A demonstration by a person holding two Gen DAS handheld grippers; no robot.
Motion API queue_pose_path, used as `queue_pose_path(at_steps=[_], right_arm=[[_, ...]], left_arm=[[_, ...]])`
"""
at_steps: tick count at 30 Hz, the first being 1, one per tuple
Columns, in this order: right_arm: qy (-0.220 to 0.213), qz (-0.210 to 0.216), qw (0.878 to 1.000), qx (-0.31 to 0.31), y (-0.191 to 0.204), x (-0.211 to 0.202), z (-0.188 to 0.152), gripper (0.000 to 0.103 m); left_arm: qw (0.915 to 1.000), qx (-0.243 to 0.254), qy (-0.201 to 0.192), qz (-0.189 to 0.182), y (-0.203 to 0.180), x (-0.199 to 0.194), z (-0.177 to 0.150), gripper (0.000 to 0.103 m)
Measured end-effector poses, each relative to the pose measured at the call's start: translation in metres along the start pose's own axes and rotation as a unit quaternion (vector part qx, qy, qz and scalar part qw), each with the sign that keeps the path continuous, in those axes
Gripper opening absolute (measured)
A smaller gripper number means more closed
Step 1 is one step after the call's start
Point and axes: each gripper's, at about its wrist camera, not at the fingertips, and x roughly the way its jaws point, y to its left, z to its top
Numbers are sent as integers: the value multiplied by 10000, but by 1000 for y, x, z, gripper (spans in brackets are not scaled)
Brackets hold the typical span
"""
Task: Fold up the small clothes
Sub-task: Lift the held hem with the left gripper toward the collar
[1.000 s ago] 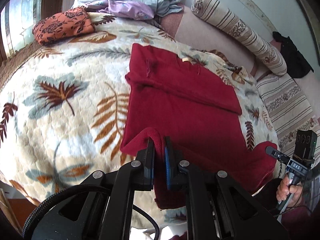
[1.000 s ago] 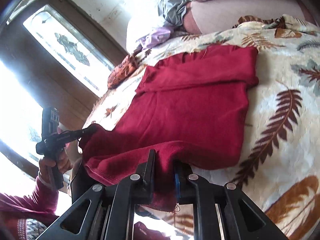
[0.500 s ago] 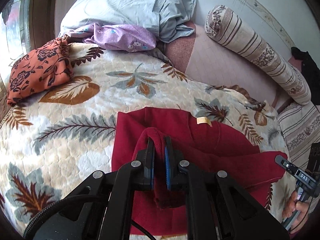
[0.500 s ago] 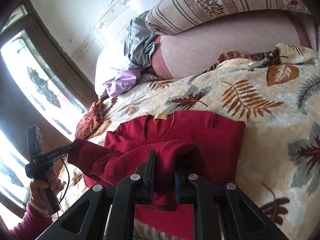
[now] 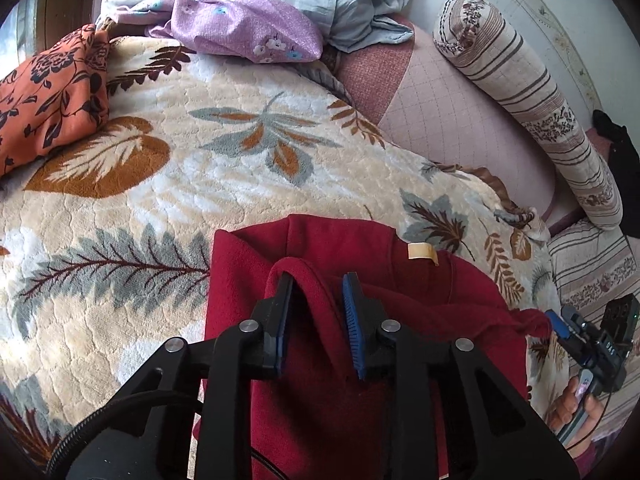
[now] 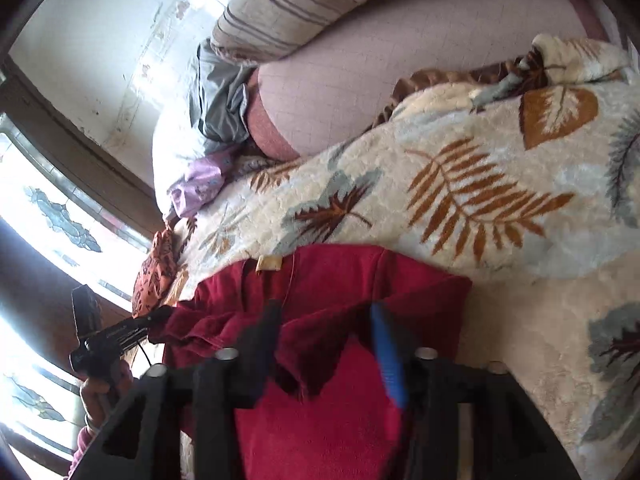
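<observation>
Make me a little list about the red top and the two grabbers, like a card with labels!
surface: leaf-patterned blanket on a bed
garment: red fleece top, bottom hem folded up toward the collar
label: tan tag at the collar, still uncovered
left gripper: jaws have just been opening, a hem fold draped loosely between them
right gripper: jaws have just been opening, hem corner loose between them
nearby: orange floral cloth, purple floral cloth, striped bolster
</observation>
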Motion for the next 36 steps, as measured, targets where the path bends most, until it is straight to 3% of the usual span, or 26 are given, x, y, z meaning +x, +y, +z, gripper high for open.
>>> queue_pose_path(at_steps=[2, 3, 6, 9, 11, 16, 20, 24, 31, 36], right_arm=[[-276, -25, 9996, 66, 1, -16, 7, 62], [-299, 42, 9995, 101, 3, -21, 8, 62], [-202, 189, 9993, -260, 21, -22, -3, 61], [136, -258, 9928, -1160, 51, 3, -21, 57], [276, -504, 9871, -1492, 60, 27, -25, 56], [363, -1243, 9839, -1230, 41, 81, -5, 56], [536, -1608, 9824, -781, 14, 115, 10, 56], [451, -1852, 9752, -1125, 25, 118, 10, 59], [307, -1455, 9801, -1312, 61, 76, -3, 59], [497, -1038, 9812, -1547, 104, 83, -17, 59]], left_arm=[[9997, 8, -233, 13, -3, -9, 2, 61], [9993, -28, -366, -60, -2, -14, 4, 64], [9990, -35, -433, -97, -5, -19, 7, 64], [9993, 74, -366, 48, -10, -12, 4, 64], [9987, 261, -240, 359, -16, 1, 2, 64], [9928, 255, 6, 1171, -8, 42, 1, 64], [9912, 119, 105, 1313, 5, 61, 3, 64], [9907, 143, 62, 1351, 3, 56, 4, 64], [9897, 367, -181, 1369, -2, 8, -18, 64], [9876, 468, -113, 1493, 5, -24, -57, 64]])
